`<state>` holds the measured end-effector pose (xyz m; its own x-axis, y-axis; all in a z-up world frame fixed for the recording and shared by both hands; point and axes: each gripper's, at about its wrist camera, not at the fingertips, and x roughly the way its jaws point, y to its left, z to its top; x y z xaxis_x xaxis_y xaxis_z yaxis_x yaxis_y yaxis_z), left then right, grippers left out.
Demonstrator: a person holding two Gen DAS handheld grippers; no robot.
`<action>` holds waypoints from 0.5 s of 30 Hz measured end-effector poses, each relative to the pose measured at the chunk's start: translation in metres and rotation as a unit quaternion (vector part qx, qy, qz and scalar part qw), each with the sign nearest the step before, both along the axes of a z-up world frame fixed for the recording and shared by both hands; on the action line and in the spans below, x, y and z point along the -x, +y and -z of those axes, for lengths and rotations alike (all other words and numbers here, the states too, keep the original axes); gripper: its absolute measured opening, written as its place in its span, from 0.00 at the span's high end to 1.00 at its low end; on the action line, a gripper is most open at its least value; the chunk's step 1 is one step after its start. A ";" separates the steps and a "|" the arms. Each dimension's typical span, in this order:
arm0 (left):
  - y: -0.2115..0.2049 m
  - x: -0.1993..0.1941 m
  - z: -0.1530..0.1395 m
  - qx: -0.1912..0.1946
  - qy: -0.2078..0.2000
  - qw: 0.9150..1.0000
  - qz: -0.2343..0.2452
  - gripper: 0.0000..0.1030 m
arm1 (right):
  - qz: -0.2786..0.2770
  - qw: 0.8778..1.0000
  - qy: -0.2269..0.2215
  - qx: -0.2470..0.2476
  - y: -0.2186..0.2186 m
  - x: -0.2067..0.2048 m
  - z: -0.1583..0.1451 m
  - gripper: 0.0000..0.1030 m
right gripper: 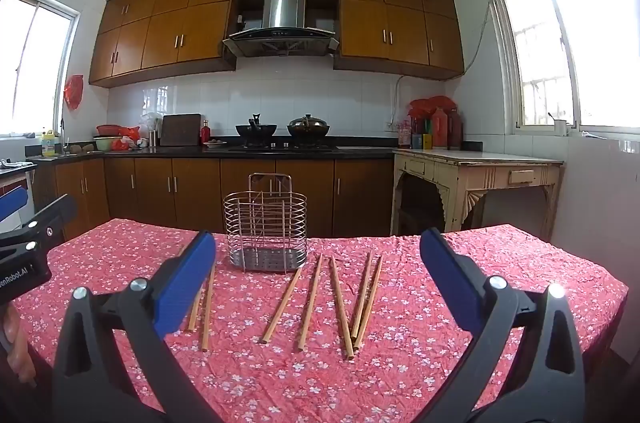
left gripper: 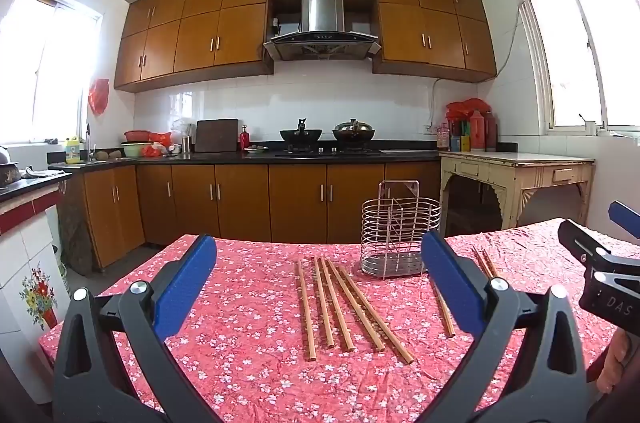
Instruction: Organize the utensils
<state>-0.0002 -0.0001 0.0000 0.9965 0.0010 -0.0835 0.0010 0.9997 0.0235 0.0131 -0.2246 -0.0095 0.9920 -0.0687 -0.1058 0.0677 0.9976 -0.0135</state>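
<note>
Several wooden chopsticks (left gripper: pixel 340 307) lie loose on a table with a red flowered cloth (left gripper: pixel 248 375). In the right wrist view more chopsticks (right gripper: pixel 312 303) fan out in front of a wire utensil holder (right gripper: pixel 266 229), which stands empty toward the table's far edge; in the left wrist view the holder (left gripper: pixel 400 235) is ahead and to the right. My left gripper (left gripper: pixel 320 283) hangs open above the near side of the table, nothing between its blue pads (left gripper: pixel 186 287). My right gripper (right gripper: pixel 318 281) is open too, level with the chopsticks, and empty.
A kitchen counter with a stove and two woks (left gripper: pixel 328 137) runs along the far wall. A cream side table (right gripper: pixel 476 183) stands at the right under a window. A tiled counter (left gripper: pixel 28 207) flanks the table on the left.
</note>
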 end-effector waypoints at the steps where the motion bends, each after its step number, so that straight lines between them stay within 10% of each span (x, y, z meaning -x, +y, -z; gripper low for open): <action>1: 0.000 0.000 0.000 0.000 0.000 1.000 -0.001 0.02 | 0.000 1.000 0.000 -0.001 0.000 0.000 0.000 0.04; 15: 0.002 -0.001 0.000 0.005 0.001 1.000 0.000 0.02 | 0.000 1.000 0.001 -0.001 0.000 0.000 0.000 0.04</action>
